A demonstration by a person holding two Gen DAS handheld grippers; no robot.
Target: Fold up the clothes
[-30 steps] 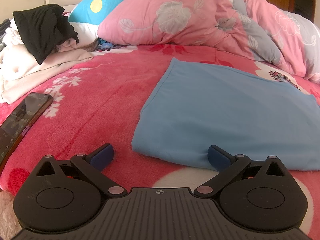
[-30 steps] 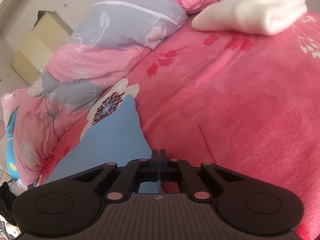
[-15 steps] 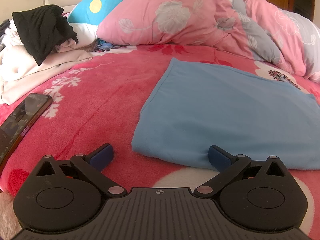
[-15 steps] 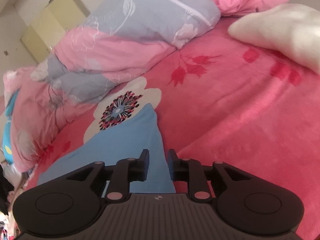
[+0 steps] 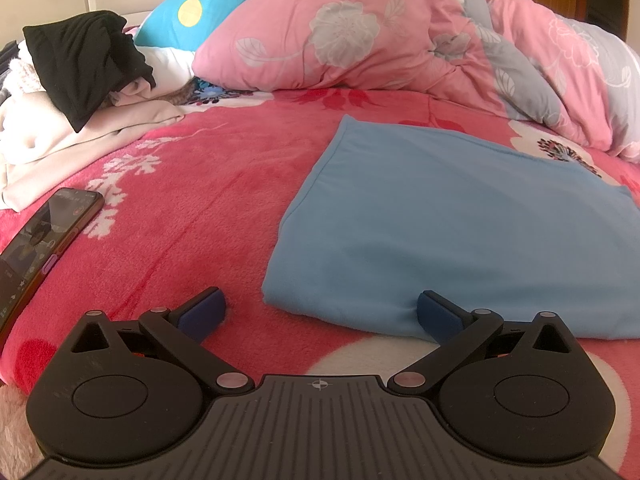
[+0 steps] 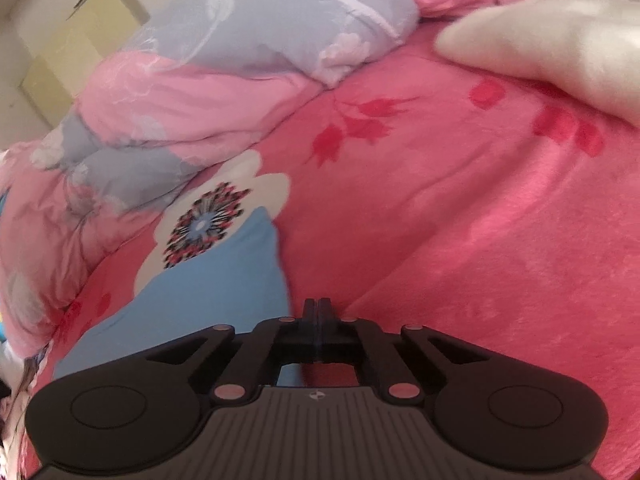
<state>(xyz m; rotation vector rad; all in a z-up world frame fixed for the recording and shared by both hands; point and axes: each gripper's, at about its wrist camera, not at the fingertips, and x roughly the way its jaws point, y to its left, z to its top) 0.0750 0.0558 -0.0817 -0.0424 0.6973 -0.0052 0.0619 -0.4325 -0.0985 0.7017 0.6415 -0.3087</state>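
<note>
Cloth (image 5: 460, 232): folded, long axis across bed (image 5: 192, 216).
Left gripper (image 5: 320, 314): jaws spread, straddling near corner.
Right gripper (image 6: 318, 306): jaws pressed together, beside far corner; whether pinching cloth unclear.

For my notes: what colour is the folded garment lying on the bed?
Plain light blue garment; clearest in the left wrist view.

Black ribbed left claw (image 5: 320, 312), blue pads, pink rivets

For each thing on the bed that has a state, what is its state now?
Light blue cloth: folded flat, lying on the bed.
Left gripper: open, one finger at the cloth's near edge.
Right gripper: shut, nothing visibly between the jaws.
Black smartphone: screen lit, face up.
Black garment: crumpled on a pile.
White fleece: folded.
</note>
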